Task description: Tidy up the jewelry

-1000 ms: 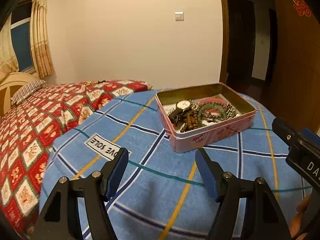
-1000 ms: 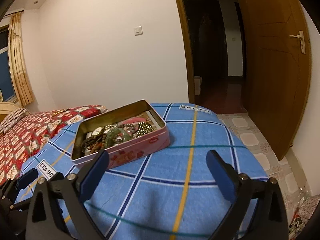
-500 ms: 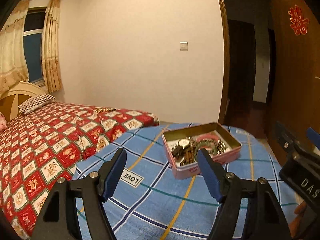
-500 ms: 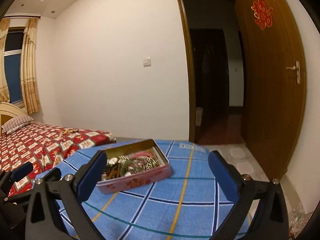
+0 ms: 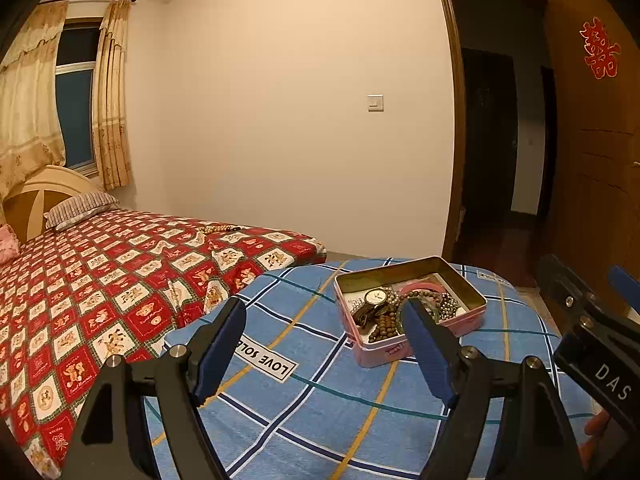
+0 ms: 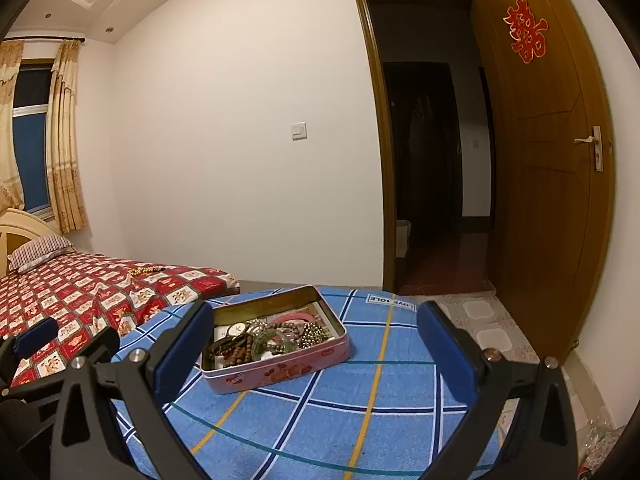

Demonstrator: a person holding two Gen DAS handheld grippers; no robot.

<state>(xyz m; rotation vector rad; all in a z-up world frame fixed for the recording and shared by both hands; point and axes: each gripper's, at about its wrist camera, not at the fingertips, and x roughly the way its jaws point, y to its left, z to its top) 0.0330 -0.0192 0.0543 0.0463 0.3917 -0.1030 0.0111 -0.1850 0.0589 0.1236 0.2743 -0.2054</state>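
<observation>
1. The tin (image 5: 408, 344) is a shallow rectangular box, lidless, lying flat on the blue checked cloth (image 5: 320, 420). In the left wrist view its long axis runs from lower left to upper right; in the right wrist view it runs likewise, near corner at lower left.
2. Its outer walls are pink with small red motifs, the inside a dull gold. It holds a tangle of jewelry: a watch (image 5: 376, 298) with a white dial and dark strap, brown wooden beads (image 5: 384, 326), a pink bangle (image 5: 420, 286), a green bangle (image 6: 276, 342), and silver ball chain (image 5: 450, 306).
3. The left gripper (image 5: 324, 354) hangs above the cloth short of the tin, its jaws just having spread wider, nothing between the blue pads.
4. The right gripper (image 6: 316, 354) is likewise spread wide and empty, the tin beyond its fingers.
5. Only the right wrist view shows the door handle (image 6: 592, 142) and tiled floor (image 6: 480, 320); the left wrist view shows more of the red patterned bedspread (image 5: 100, 300).
</observation>
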